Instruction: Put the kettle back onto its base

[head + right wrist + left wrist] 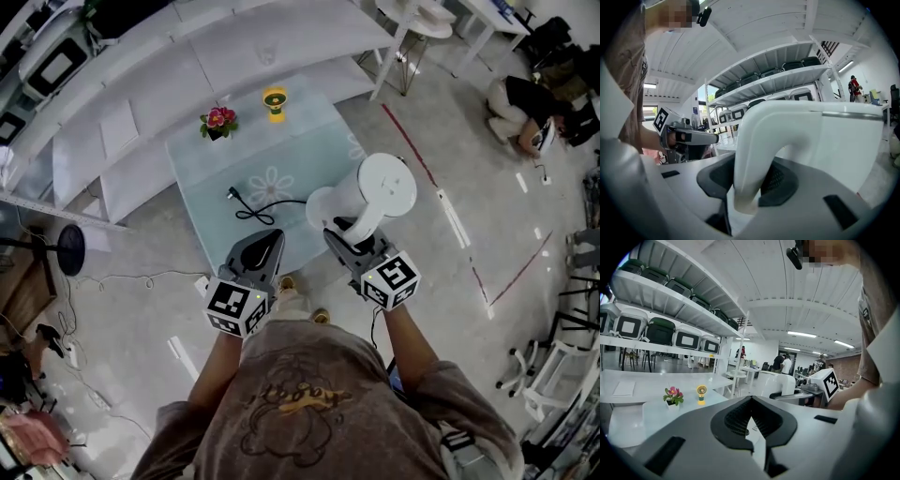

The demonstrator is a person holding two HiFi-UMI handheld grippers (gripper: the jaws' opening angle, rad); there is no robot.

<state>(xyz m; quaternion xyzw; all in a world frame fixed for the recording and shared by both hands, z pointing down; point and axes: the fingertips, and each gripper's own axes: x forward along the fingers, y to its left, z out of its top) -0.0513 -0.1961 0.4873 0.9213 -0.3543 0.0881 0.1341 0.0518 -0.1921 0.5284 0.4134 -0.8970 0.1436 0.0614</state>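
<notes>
The kettle [382, 187] is held in the air just beside its base [323, 208], which sits near the tabletop's [216, 159] edge. The right gripper [345, 232] carries it, fingers [715, 178] clamped partway closed on the handle [754, 154]. The left gripper [267, 240] is closed and empty. The kettle looks like rigid, smooth plastic, probably body-heavy if filled. The handle is the sure hold, gripped firmly against pivoting.
</notes>
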